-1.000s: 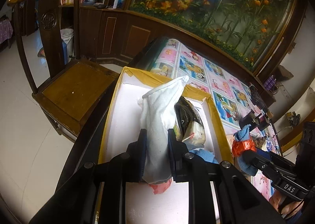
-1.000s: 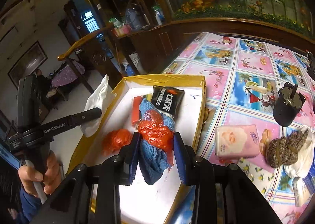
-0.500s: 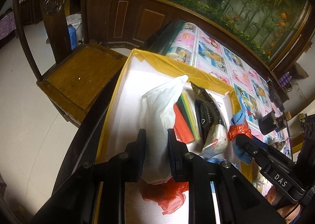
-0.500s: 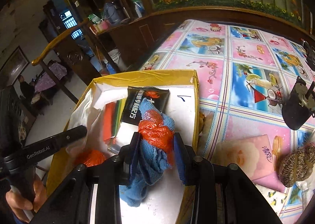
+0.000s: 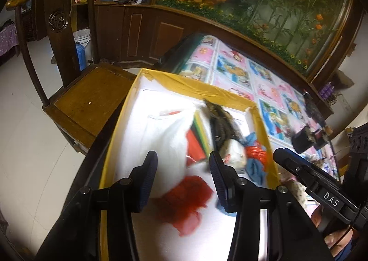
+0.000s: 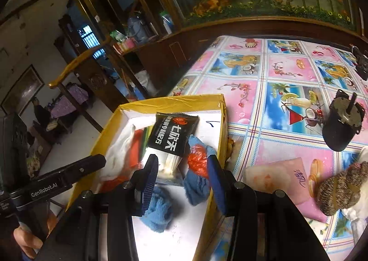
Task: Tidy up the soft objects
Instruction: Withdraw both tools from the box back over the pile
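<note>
A yellow-rimmed box (image 5: 195, 86) with a white floor holds the soft things. My left gripper (image 5: 183, 177) hovers over it, jaws opening, pads off the white plastic bag (image 5: 169, 139) that lies slumped between and beyond them. A red plastic bag (image 5: 184, 201) lies just under the fingers. My right gripper (image 6: 182, 177) is over the same box (image 6: 179, 100), jaws opening. The blue cloth (image 6: 197, 184) with an orange bag (image 6: 197, 160) on it rests loose on the box floor between them. A black snack packet (image 6: 174, 137) lies beyond.
Right of the box, on the flowered tablecloth (image 6: 287, 72), are a pink tissue pack (image 6: 283, 180), a brown knitted bundle (image 6: 340, 187) and a black cylinder (image 6: 342, 127). A wooden chair (image 5: 87, 104) stands left of the table. A hand (image 6: 27, 242) holds the left gripper's handle.
Both pairs of jaws have spread apart. The white bag has dropped from the left gripper into the box, and the blue cloth with the orange bag has slipped from the right gripper onto the box floor.
</note>
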Available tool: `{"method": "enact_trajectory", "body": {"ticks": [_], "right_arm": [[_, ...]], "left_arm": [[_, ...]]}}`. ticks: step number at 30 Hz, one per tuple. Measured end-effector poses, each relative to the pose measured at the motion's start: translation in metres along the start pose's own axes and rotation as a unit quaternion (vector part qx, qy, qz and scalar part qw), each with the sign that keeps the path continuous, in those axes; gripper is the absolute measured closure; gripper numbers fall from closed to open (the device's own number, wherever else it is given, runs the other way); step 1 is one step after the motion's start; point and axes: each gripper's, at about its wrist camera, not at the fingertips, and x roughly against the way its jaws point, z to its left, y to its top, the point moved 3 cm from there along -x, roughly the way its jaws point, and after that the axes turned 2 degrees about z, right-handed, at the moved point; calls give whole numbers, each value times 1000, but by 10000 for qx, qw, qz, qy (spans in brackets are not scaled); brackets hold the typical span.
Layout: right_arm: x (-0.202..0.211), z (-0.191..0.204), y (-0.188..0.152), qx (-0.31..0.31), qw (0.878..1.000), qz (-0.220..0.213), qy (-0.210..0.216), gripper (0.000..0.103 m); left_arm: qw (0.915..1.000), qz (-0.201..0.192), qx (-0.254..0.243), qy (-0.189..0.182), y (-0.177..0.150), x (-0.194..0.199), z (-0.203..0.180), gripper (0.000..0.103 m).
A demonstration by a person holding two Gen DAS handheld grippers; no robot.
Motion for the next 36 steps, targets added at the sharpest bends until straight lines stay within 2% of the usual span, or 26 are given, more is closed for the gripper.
{"method": "enact_trajectory", "body": {"ticks": [6,12,17,19,20,21,23,26,29,32,34,36], "right_arm": [[53,-36,-31,-105,9994,-300,153,53],[115,-93,-59,-72,9968,-794,-40,53],[161,-155,-74,-480,9906,-1255,-241,48],[172,-178,-81,-739,9875,-1353,-313,48],[175,-186,-83,-876,9864,-1356,-317,48],[178,-194,-85,-1026,9853,-1343,-263,48],[185,-204,-87,-1305,9811,-1426,-43,48],[192,-209,-88,-1491,9775,-1485,164,48],[195,-209,-86,-1568,9752,-1544,230,48],[196,-208,-85,-1618,9737,-1563,355,48],[196,-208,-85,-1626,9736,-1564,349,48],[197,-208,-85,-1629,9733,-1578,337,48]], "left_arm": [[9981,-375,-249,-414,-27,29,-38,45],[9927,-562,-632,-862,-75,35,-99,44],[9831,-98,-1269,-1315,-110,15,-165,43],[9798,-2,-1613,-1184,-118,6,-189,43],[9787,10,-1717,-1126,-118,3,-197,40],[9772,54,-1814,-1102,-117,-2,-206,32],[9763,122,-1879,-1070,-110,-11,-216,26],[9775,405,-1842,-946,-98,-32,-225,25],[9819,873,-1579,-582,-91,-59,-224,25],[9823,1160,-1387,-497,-94,-75,-222,24],[9821,1079,-1495,-373,-96,-76,-227,22],[9798,1121,-1595,-441,-100,-79,-234,19]]}}
